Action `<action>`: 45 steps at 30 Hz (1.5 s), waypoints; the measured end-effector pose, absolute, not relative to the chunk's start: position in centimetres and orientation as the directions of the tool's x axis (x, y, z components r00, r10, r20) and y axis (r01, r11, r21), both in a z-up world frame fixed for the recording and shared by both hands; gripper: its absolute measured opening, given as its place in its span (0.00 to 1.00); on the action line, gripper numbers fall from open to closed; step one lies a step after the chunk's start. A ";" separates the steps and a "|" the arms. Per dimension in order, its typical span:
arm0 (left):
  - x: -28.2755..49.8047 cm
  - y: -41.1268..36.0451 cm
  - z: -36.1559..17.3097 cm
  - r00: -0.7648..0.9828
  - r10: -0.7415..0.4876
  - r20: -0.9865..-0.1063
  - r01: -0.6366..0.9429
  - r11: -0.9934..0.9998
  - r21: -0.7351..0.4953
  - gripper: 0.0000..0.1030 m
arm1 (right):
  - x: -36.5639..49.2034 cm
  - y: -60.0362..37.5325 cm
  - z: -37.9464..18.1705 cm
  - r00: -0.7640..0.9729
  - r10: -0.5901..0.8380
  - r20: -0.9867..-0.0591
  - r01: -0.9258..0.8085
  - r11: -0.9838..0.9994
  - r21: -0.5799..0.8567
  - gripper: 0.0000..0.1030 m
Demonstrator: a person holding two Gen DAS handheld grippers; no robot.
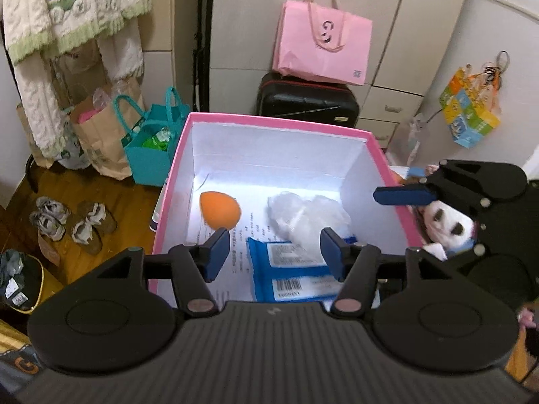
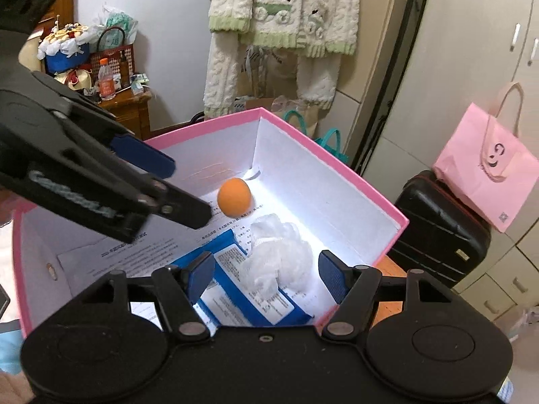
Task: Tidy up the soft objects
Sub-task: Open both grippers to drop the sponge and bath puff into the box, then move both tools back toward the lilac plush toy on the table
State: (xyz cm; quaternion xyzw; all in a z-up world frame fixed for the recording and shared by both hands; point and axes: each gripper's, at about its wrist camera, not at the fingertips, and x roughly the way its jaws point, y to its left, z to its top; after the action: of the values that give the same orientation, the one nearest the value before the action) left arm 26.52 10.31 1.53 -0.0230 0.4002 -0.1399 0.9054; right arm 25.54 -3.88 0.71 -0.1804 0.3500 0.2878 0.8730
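- We see the orange sponge [image 1: 220, 211], egg-shaped, lying on the printed paper [image 1: 242, 235] in the pink box [image 1: 279, 122], its narrow end toward the far-left corner.
- The blue packet [image 1: 291, 271] lies flat, long axis running from the near wall toward the white mesh puff [image 1: 305, 217], which overlaps its far end.
- Our left claw [image 1: 274, 252] and right claw [image 2: 266, 277] both hang half open over the box, nothing between the pads.
- Around it: wooden floor [image 1: 111, 198], black suitcase [image 1: 306, 101], pink bag [image 1: 323, 47], hanging sweater [image 2: 283, 10].
- A plush toy [image 1: 444, 222] sits mostly hidden behind the right claw; the packet's near end is cut off.
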 end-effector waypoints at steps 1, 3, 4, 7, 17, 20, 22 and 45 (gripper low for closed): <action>26.0 10.3 1.8 0.644 -0.271 -0.716 0.241 0.959 -0.147 0.57 | 25.3 -4.0 0.9 0.595 0.374 -0.712 -0.625 0.772 -0.116 0.71; 25.0 10.2 2.3 0.652 -0.268 -0.710 0.253 0.959 -0.129 0.58 | 24.5 -4.2 1.3 0.605 0.374 -0.703 -0.619 0.776 -0.119 0.71; 24.5 10.1 2.6 0.657 -0.265 -0.706 0.258 0.959 -0.119 0.58 | 24.1 -4.4 1.5 0.609 0.375 -0.699 -0.617 0.778 -0.120 0.71; 23.2 9.8 3.4 0.667 -0.264 -0.697 0.279 0.956 -0.094 0.60 | 23.0 -5.0 2.2 0.622 0.376 -0.687 -0.607 0.786 -0.120 0.71; 18.8 8.1 5.8 0.653 -0.325 -0.684 0.364 0.927 -0.093 0.62 | 18.5 -7.2 4.5 0.617 0.408 -0.673 -0.610 0.788 -0.081 0.71; 17.2 7.6 6.6 0.651 -0.341 -0.678 0.393 0.916 -0.084 0.63 | 16.8 -8.7 5.6 0.616 0.420 -0.667 -0.607 0.793 -0.061 0.71; 16.2 7.2 7.1 0.643 -0.360 -0.676 0.418 0.904 -0.084 0.64 | 15.6 -9.9 6.2 0.624 0.416 -0.662 -0.595 0.802 -0.057 0.71; 8.2 -4.5 6.0 0.572 -0.490 -0.658 0.648 0.762 -0.005 0.68 | 4.8 -22.8 5.2 0.744 0.336 -0.578 -0.418 0.909 -0.010 0.72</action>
State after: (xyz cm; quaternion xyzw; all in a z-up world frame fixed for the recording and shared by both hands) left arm 8.21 -4.48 6.04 0.1193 0.3306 -0.3239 0.8784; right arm 4.77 -22.81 5.19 -0.0693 0.2952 0.2023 0.9312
